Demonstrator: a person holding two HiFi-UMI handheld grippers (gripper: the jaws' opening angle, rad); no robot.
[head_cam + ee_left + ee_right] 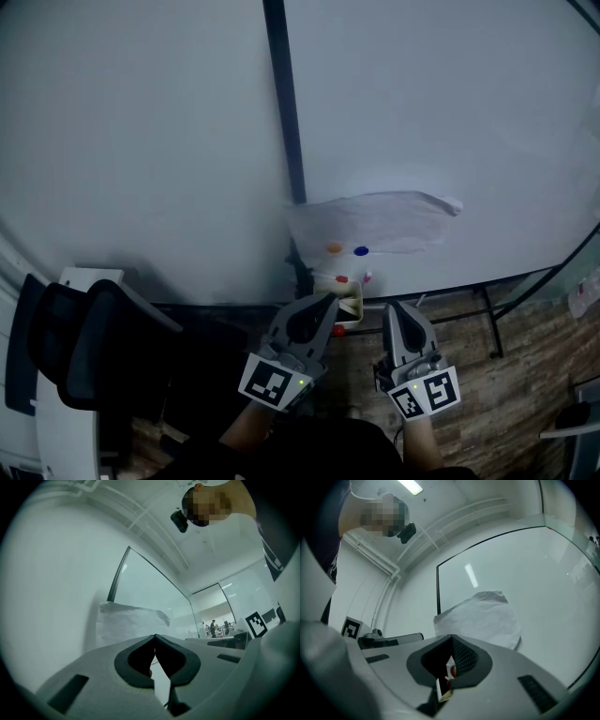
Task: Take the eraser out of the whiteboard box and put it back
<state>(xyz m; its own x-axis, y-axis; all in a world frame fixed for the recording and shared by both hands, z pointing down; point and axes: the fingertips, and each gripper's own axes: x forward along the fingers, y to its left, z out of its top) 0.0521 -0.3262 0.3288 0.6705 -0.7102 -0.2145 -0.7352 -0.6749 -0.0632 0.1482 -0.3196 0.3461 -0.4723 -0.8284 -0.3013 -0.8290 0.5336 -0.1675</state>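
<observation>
Left tongs [327,306] and right tongs [395,309] are held side by side at lower centre of the head view, tips raised slightly toward the whiteboard [450,112]. Both are closed, tips meeting, nothing gripped. The whiteboard box [351,302] sits at the board's foot, just beside the left tips. The eraser cannot be made out in it. A paper sheet [375,223] hangs directly above. A black chair [84,347] crowds the lower left and a stand leg [491,323] crosses the lower right. Bare floor [530,375] lies beyond it.
</observation>
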